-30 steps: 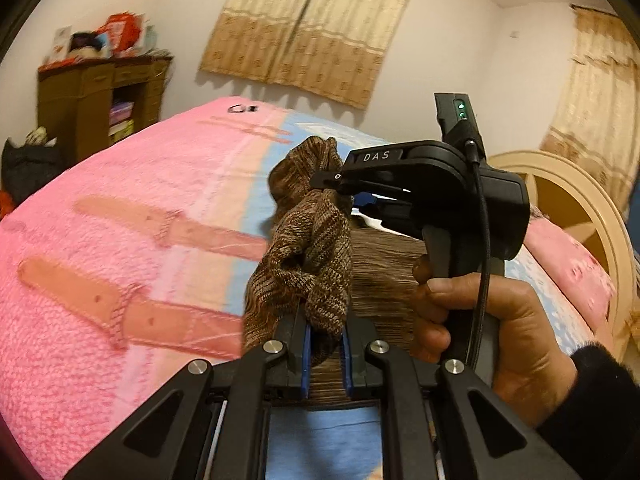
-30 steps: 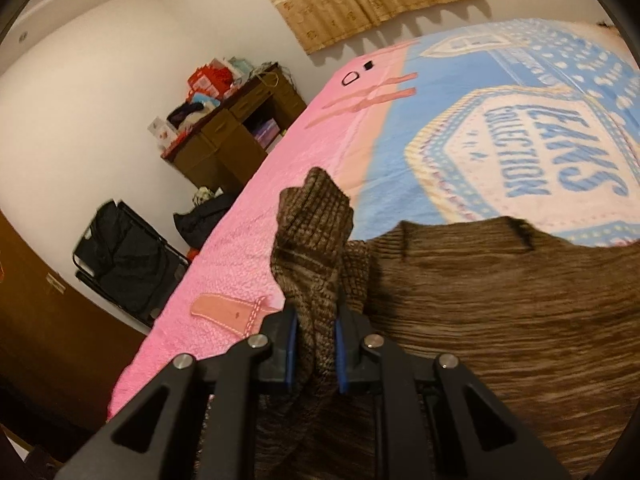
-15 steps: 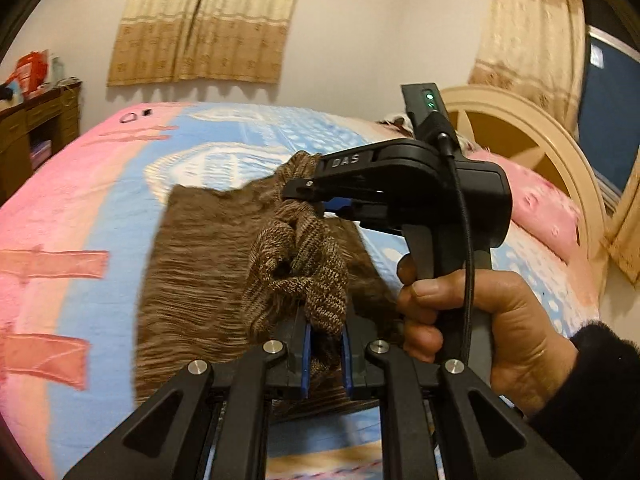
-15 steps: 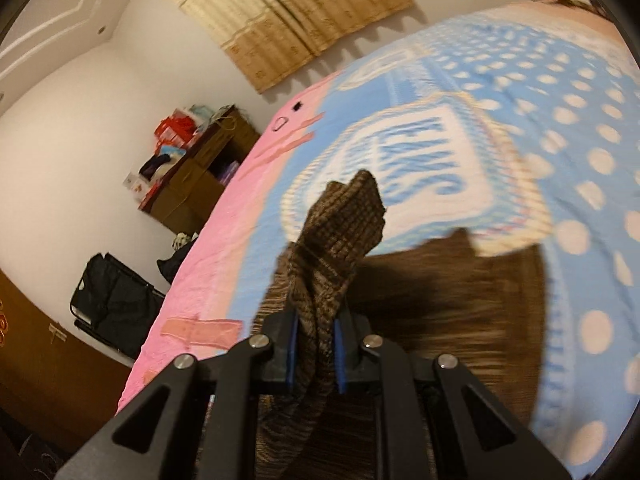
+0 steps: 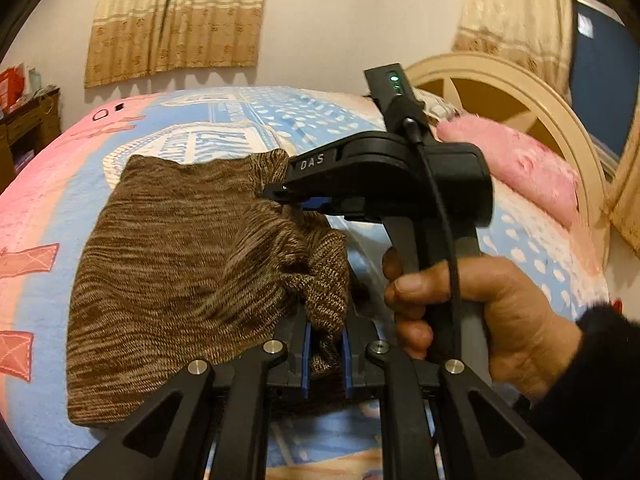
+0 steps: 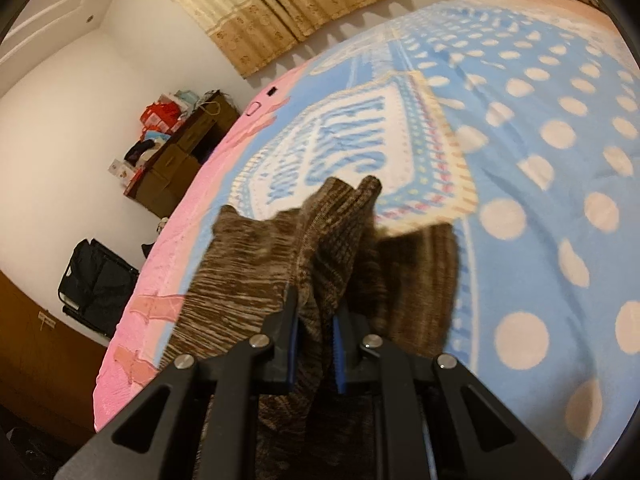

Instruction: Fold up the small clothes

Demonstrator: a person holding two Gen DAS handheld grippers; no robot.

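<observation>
A small brown knit sweater (image 5: pixel 176 264) lies on the bed, one side lifted and carried over its body. My left gripper (image 5: pixel 325 354) is shut on a bunched fold of the sweater at the near edge. My right gripper (image 5: pixel 280 194), held in a hand, is shut on the sweater's far part, just ahead of the left one. In the right wrist view the right gripper (image 6: pixel 314 354) pinches a raised ridge of the sweater (image 6: pixel 248 268), which drapes down on both sides.
The bed cover (image 6: pixel 540 184) is blue with pale dots and a pink border (image 5: pixel 24 216). A pink pillow (image 5: pixel 516 168) and a round cream headboard (image 5: pixel 532 96) stand to the right. A brown dresser (image 6: pixel 176 160) and a black bag (image 6: pixel 96 280) are beside the bed.
Both grippers have carried the held sweater edge to the right, across the body. The fold now lies over the spread part, and the sweater looks narrower.
</observation>
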